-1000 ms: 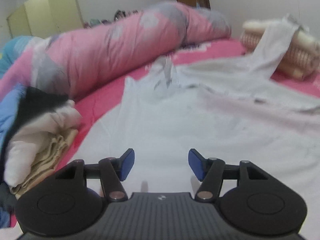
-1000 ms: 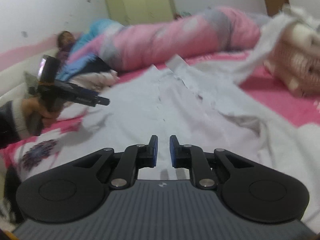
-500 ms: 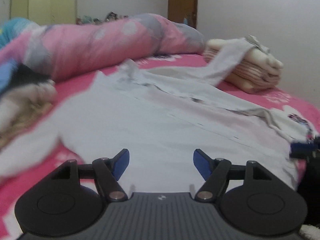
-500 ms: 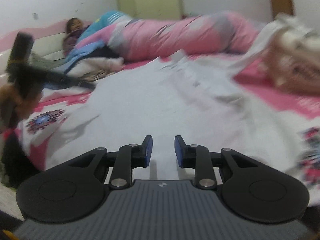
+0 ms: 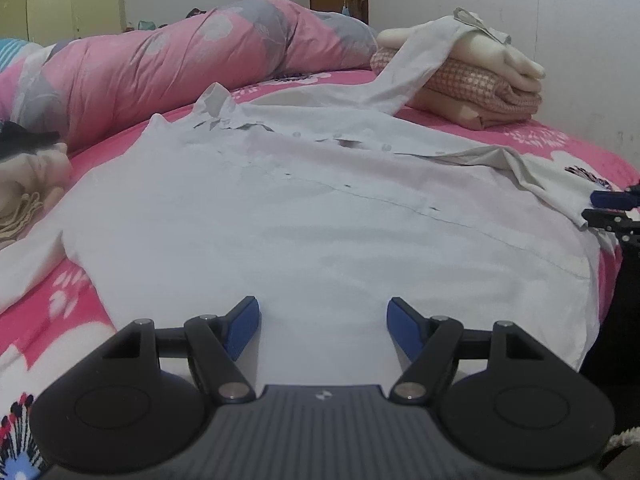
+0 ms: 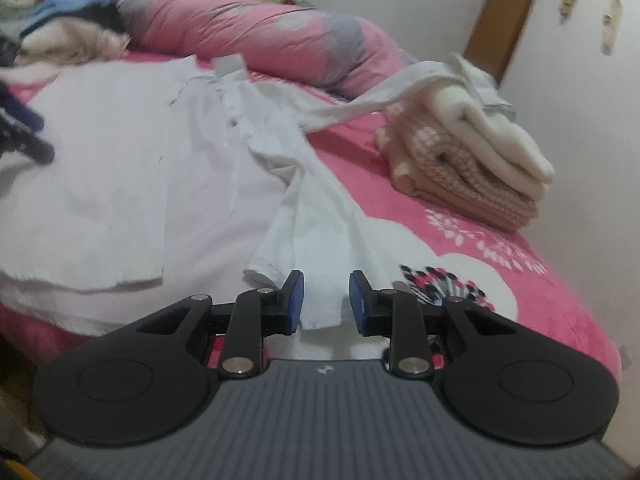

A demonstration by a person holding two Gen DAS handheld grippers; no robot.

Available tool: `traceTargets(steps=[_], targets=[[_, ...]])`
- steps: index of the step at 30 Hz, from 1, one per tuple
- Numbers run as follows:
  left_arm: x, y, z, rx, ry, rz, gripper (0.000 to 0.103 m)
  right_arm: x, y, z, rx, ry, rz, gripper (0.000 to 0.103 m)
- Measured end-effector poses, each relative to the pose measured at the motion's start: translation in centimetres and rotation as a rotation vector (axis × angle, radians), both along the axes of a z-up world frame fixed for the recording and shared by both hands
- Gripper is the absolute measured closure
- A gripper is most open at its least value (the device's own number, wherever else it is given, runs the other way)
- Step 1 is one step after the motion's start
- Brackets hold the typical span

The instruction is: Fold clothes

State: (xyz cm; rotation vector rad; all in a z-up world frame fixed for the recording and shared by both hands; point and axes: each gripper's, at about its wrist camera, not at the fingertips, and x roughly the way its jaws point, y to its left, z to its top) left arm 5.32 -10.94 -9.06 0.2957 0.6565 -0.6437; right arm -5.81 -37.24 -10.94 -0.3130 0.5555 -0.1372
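- Shirt (image 5: 280, 216) spread flat, buttoned front up, on pink bed (image 5: 532, 136); one sleeve draped over folded stack (image 5: 472, 84).
- Left gripper (image 5: 322, 320) low over hem, fingers wide apart, empty.
- Right gripper (image 6: 326, 300) fingers apart, straddling loose hem corner; probably closes there next.

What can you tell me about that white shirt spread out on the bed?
The white shirt is a thin, woven-looking button-up lying front up on the pink bedspread, collar towards the far side. Its placket is partly open, with small buttons showing. One sleeve is draped up over the stack of folded clothes. The hem reaches the near edge, where a corner lies between the open fingers of the right gripper. The left gripper is open over the shirt.
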Motion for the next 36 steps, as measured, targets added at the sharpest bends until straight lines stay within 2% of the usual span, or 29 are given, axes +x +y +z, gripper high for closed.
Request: traceTargets(steps=[5,6,7,8,11,14,21,26,31,34,36], targets=[[0.3,0.3,-0.2,-0.014,0.013,0.001,0.029,0.9,-0.2,-0.4,-0.002,0.043,0.032,0.080],[0.3,0.3,-0.2,-0.018,0.014,0.001,0.029,1.0,-0.3,-0.3,0.014,0.048,0.021,0.085],[0.3,0.4,-0.3,-0.023,0.015,0.000,0.029,1.0,-0.5,-0.1,0.030,0.053,0.009,0.096],[0.3,0.5,-0.3,-0.027,0.017,0.000,0.028,1.1,-0.7,0.1,0.045,0.058,-0.002,0.098],[0.4,0.6,-0.4,-0.033,0.021,0.001,0.025,0.6,-2.0,1.7,0.149,0.011,-0.030,0.101],[0.6,0.6,-0.5,-0.041,0.026,0.006,0.024,0.2,-2.8,3.5,0.190,-0.035,-0.035,0.101],[0.8,0.9,-0.8,-0.062,0.027,-0.001,0.023,0.2,-4.7,8.1,0.446,-0.094,0.012,0.101],[1.0,1.4,-0.9,-0.084,0.035,-0.011,0.023,1.6,-6.0,9.7,0.632,-0.079,0.038,0.101],[1.1,1.8,-0.9,-0.104,0.047,-0.022,0.023,2.5,-5.5,11.6,0.770,-0.098,0.121,0.101],[1.2,1.8,-0.9,-0.102,0.048,-0.024,0.023,2.5,-3.0,13.1,0.759,-0.076,0.229,0.101],[1.3,1.8,-0.8,-0.103,0.051,-0.022,0.023,2.1,-0.7,13.0,0.689,-0.025,0.303,0.101]])
